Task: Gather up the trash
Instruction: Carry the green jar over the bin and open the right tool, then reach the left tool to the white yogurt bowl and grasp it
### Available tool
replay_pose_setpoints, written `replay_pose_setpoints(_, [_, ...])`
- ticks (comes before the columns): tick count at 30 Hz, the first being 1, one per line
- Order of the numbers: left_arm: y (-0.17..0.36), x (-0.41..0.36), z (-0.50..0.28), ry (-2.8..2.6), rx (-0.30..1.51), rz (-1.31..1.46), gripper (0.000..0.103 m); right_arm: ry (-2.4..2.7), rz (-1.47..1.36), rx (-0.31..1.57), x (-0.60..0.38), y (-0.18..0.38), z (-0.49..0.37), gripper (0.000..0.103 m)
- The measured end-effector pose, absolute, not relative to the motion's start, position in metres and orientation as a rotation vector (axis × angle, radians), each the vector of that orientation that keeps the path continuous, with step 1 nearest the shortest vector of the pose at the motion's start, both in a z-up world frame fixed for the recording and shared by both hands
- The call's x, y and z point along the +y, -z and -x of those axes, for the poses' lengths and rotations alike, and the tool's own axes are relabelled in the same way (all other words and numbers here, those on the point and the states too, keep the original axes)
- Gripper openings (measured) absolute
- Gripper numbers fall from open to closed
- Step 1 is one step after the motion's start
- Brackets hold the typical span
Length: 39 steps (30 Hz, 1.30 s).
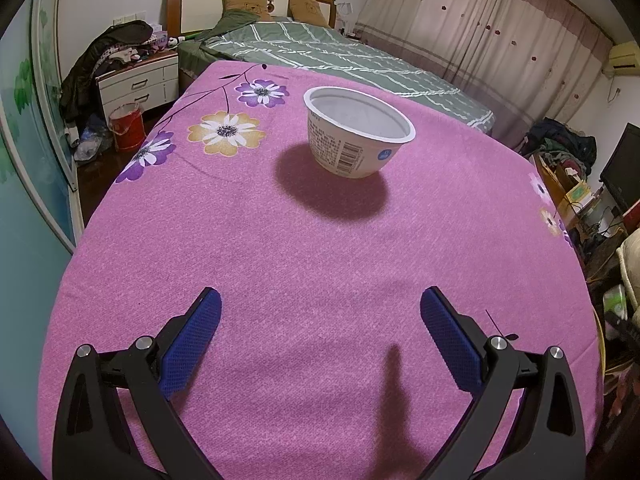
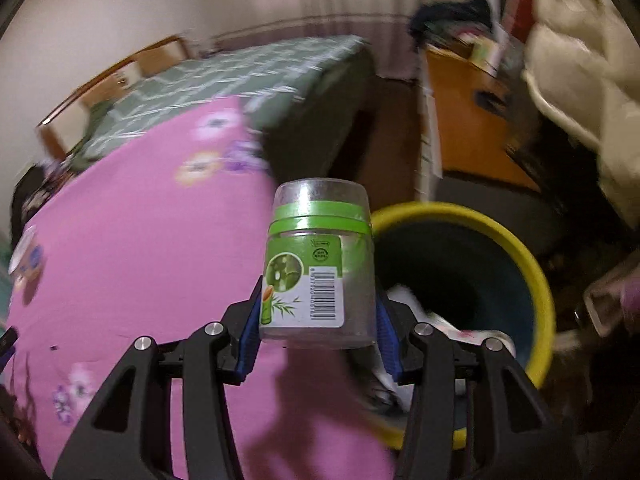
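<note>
I am working in a bedroom, over a table draped in a pink floral cloth (image 1: 320, 264), with a bed in green striped covers beyond its far edge. I take the yellow-rimmed bin (image 2: 532, 256) as my landmark.

Right gripper (image 2: 318, 332): jaws about half apart and clamped on a clear plastic jar (image 2: 320, 264) with a green band and a bamboo label. The blue pads press its lower flanks on both sides. The jar sits at the bin's near-left rim, just past the table edge, not yet over the bin's mouth. I judge it is held low on the body so that it falls clear once released. Its long axis runs up the frame, away from the camera and along the fingers; the capped end points away from me, the base toward the gripper. The bin already holds white scraps. The background is smeared, consistent with a fast carry.

Left gripper (image 1: 320, 340): jaws wide apart, nothing between them, hovering over bare cloth. A white paper bowl (image 1: 358, 130) stands upright, mouth up, on the table well to the left of the bin. I judge it the next item.
</note>
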State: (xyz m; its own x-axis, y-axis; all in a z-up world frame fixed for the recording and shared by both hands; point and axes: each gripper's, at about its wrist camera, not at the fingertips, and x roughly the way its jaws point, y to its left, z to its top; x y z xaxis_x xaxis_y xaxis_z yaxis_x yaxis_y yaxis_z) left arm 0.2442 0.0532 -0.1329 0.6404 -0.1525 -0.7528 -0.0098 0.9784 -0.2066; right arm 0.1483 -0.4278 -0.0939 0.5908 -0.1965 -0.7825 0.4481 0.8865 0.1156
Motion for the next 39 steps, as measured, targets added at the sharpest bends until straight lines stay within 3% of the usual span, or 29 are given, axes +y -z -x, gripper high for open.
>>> replay_pose_setpoints(4, [0.133, 0.052, -0.246, 0.077, 0.878, 0.189, 0.098, 0.470, -0.366, 0.857, -0.458, 0.109, -0.136, 0.062])
replay_pose_setpoints(17, [0.134, 0.034, -0.261, 0.052, 0.940, 0.067, 0.098, 0.209, -0.247, 0.842, -0.371, 0.103, -0.186, 0.062])
replay_pose_setpoints(22, [0.128, 0.032, -0.294, 0.085, 0.973, 0.140, 0.098, 0.163, -0.183, 0.854, -0.341, 0.101, -0.196, 0.062])
replay_pose_setpoints(39, [0.126, 0.022, -0.386, -0.046, 0.901, 0.117, 0.098, 0.148, -0.150, 0.902, -0.331, 0.106, -0.204, 0.068])
